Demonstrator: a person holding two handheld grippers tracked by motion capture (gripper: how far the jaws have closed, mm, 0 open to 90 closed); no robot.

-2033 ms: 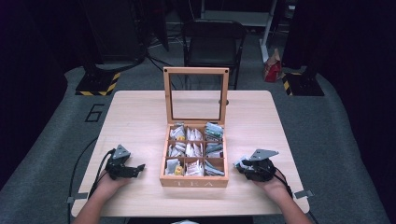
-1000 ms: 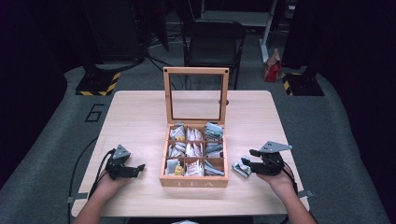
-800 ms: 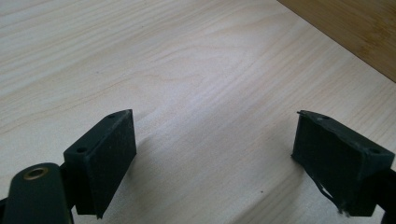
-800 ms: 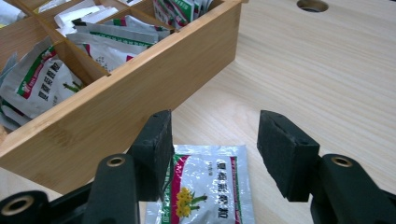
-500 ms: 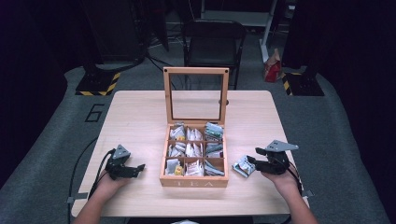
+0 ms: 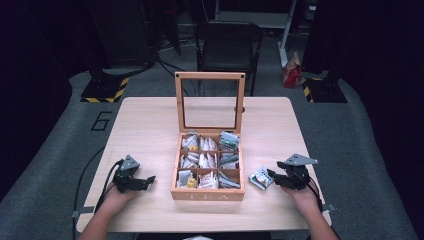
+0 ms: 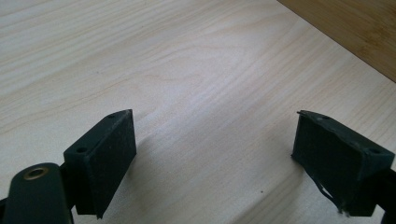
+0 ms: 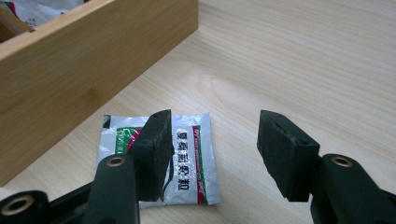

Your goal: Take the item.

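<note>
A wooden tea box stands open at the table's middle, its glass lid upright, and several compartments hold tea packets. One silver packet with a green and red label lies flat on the table just right of the box; in the right gripper view this packet sits partly under the left jaw. My right gripper is open, with nothing between its jaws. My left gripper rests open on bare wood left of the box.
The box's side wall stands close to the left of the right gripper. A dark chair stands beyond the table's far edge. Cables trail from both grippers toward the near table edge.
The right gripper has drawn back to the right, away from the box, and the silver packet now lies on the table in front of it. The left gripper has stayed still.
</note>
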